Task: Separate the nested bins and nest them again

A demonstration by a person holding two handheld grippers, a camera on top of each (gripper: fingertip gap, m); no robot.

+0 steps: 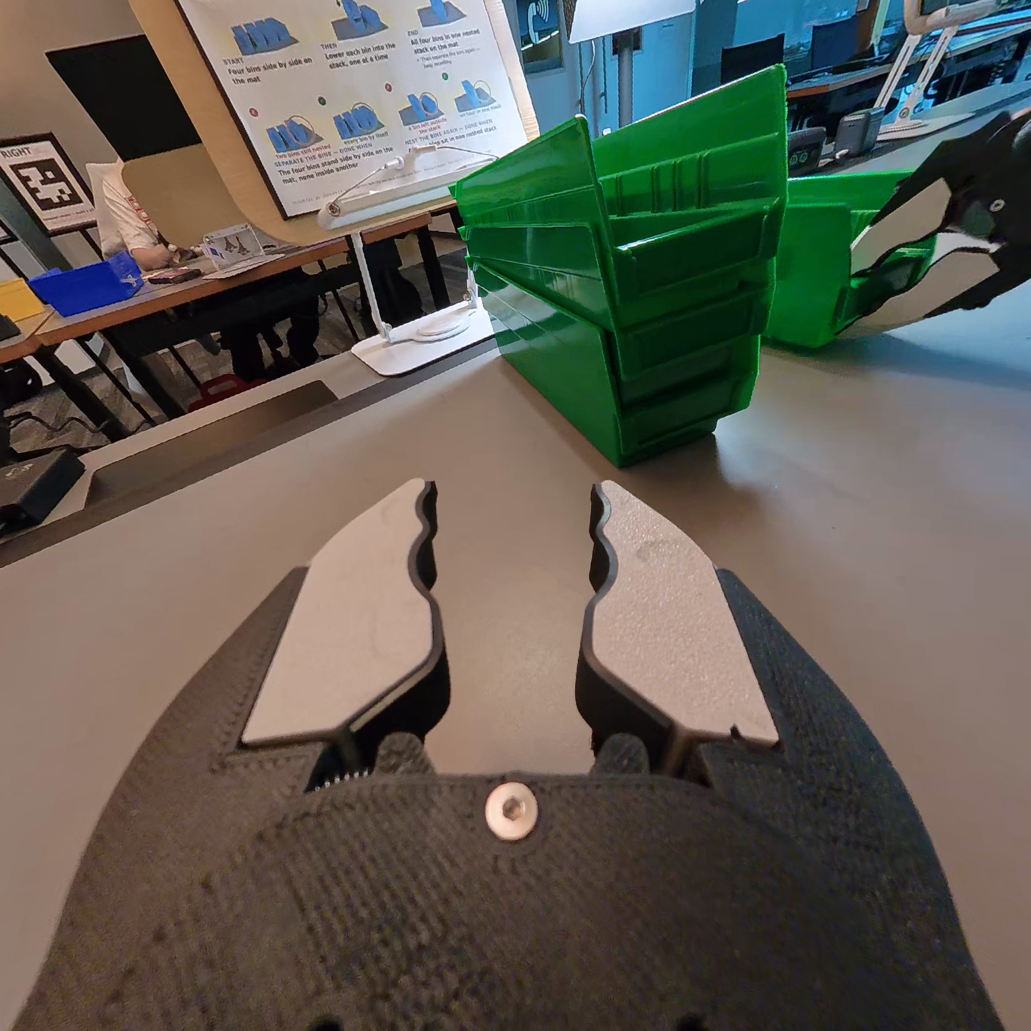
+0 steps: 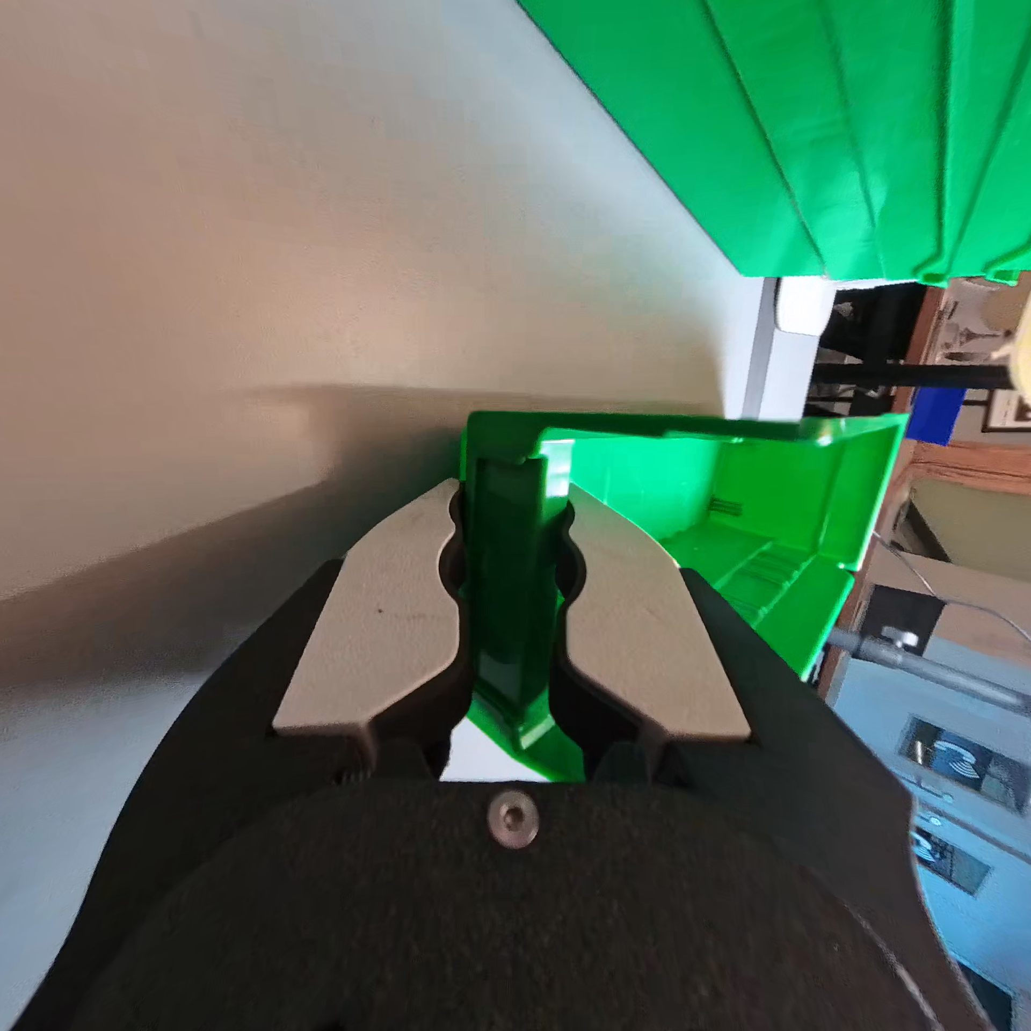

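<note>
A stack of nested green bins stands on the grey table, its upper bins tilted. Right of it a single green bin rests on the table. My right gripper is shut on the front lip of that single bin; it also shows in the left wrist view at the far right. The stack's side fills the upper right of the right wrist view. My left gripper is open and empty, above the table in front of the stack.
A white stand sits at the table's far edge, left of the stack. Behind it are an instruction poster, other desks with a blue bin, and a seated person. A black box lies left. Spacing between my two grippers at the tips: around 35 centimetres.
</note>
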